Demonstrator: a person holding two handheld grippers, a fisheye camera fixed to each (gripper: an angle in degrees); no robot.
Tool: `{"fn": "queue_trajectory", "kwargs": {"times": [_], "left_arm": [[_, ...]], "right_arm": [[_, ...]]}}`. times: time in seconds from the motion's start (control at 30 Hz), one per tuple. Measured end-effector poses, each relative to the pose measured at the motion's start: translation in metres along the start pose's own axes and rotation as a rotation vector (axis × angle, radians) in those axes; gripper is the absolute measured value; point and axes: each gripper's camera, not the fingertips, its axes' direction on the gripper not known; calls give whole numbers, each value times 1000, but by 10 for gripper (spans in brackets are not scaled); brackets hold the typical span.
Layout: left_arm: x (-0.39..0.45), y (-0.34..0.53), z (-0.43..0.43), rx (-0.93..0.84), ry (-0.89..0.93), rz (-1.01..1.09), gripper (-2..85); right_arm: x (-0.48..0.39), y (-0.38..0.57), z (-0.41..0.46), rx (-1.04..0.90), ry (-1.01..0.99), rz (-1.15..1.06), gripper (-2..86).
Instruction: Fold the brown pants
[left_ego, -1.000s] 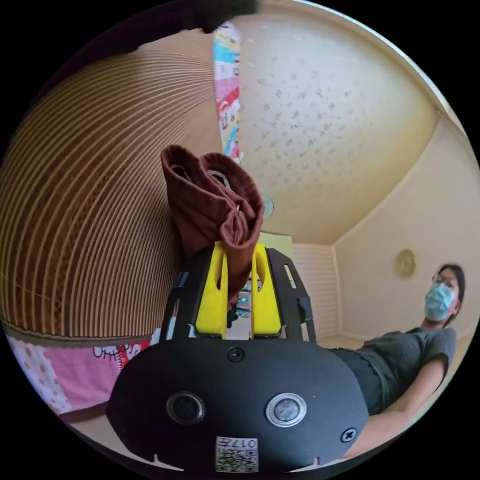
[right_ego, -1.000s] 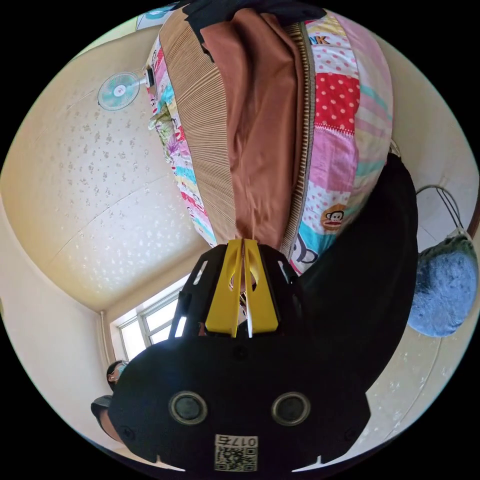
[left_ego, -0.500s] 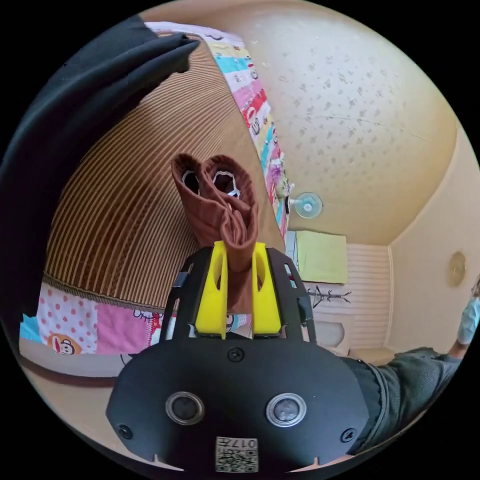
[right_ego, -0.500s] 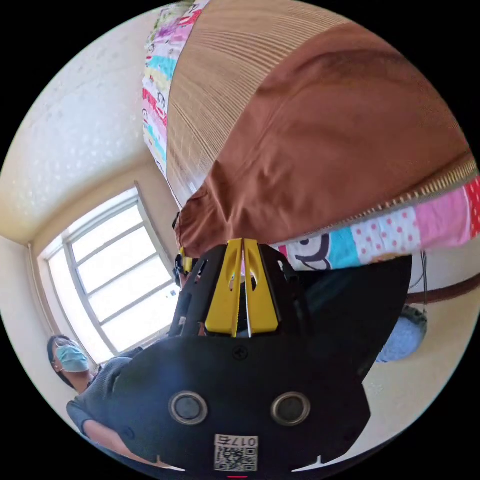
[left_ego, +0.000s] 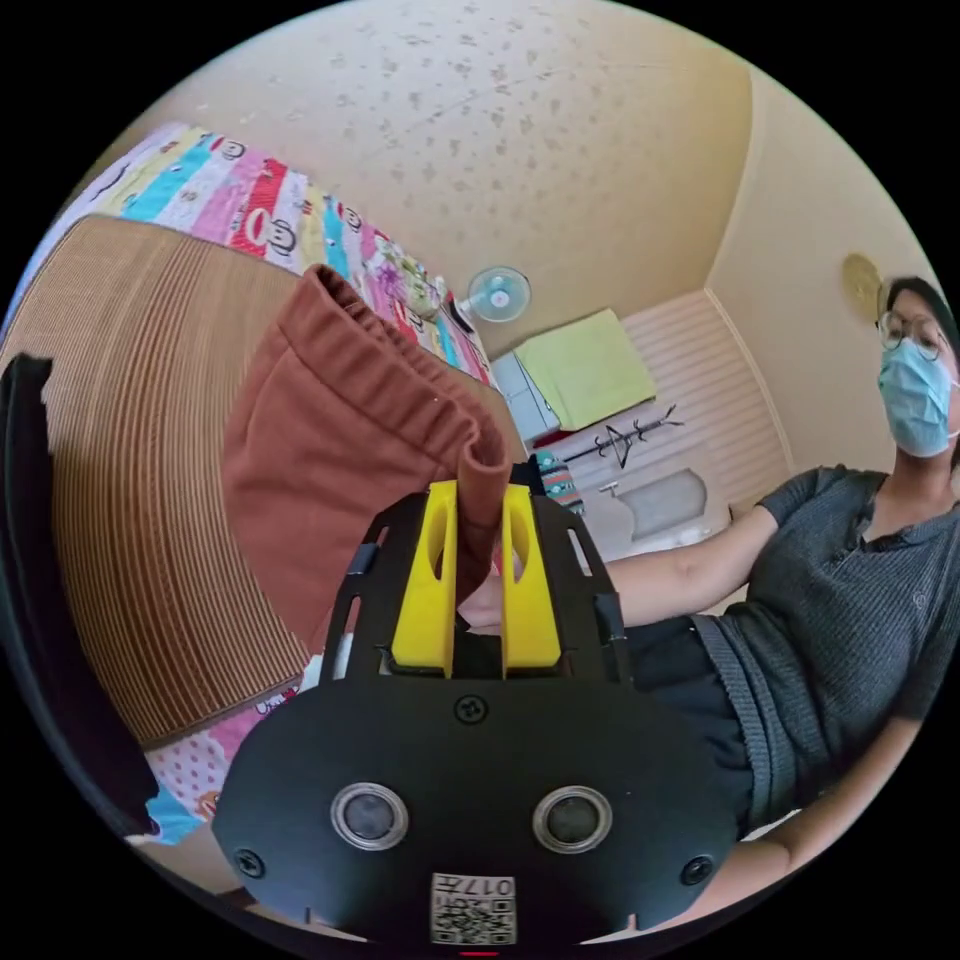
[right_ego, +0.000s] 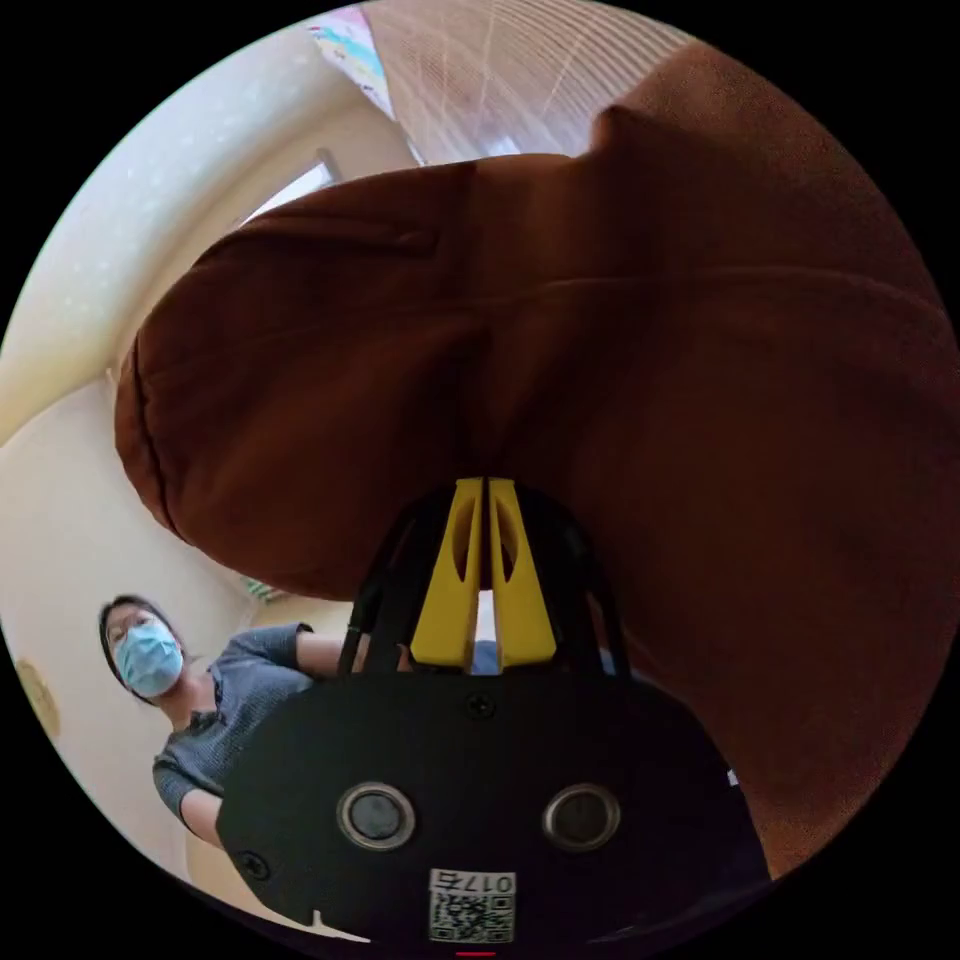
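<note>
The brown pants (left_ego: 330, 450) lie on a striped straw mat (left_ego: 120, 420) in the left gripper view, their gathered waistband running up to my left gripper (left_ego: 478, 492). Its yellow jaws are shut on a fold of the brown cloth. In the right gripper view the brown pants (right_ego: 640, 380) loom close and dark, folded over above my right gripper (right_ego: 485, 485). Those jaws are pressed together on the edge of the cloth.
A colourful patchwork sheet (left_ego: 250, 205) covers the bed under the mat. A black garment (left_ego: 50, 600) lies at the mat's left edge. The person (left_ego: 830, 620) in a grey top stands close by, also person (right_ego: 210, 690). A fan (left_ego: 498, 292) and coat stand (left_ego: 625, 440) are far off.
Both grippers have swung around with the pants still held. The right end of the pants has been carried over, so the cloth now lies folded close over the right gripper.
</note>
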Motion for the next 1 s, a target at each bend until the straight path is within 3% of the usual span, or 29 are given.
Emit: {"fn": "queue_trajectory", "kwargs": {"times": [0.1,0.2,0.27,0.33,0.47,0.57,0.7,0.8,0.9,0.93,1.0], "left_arm": [[20,-21,65,-168,0,119,71],[27,-22,159,-387,43,196,81],[19,-8,225,-631,86,204,78],[7,1,244,-697,91,159,80],[-37,9,210,-528,-80,-16,88],[-82,19,165,-361,-269,-227,141],[-136,43,135,-269,-385,-437,203],[-178,71,147,-325,-283,-561,225],[-202,97,174,-351,-32,-609,206],[-210,107,188,-361,91,-627,180],[-218,117,200,-371,135,-637,115]], "right_arm": [[14,40,-25,-24,96,-55,5],[56,103,-84,106,184,37,4],[101,168,-140,254,317,270,3],[128,221,-177,364,452,495,3],[142,301,-221,623,432,520,3],[130,302,-216,679,487,421,3],[101,256,-179,672,552,168,4],[76,202,-133,641,665,16,5],[73,144,-97,595,806,9,5],[78,122,-89,570,873,39,4],[93,88,-83,488,966,118,4]]}}
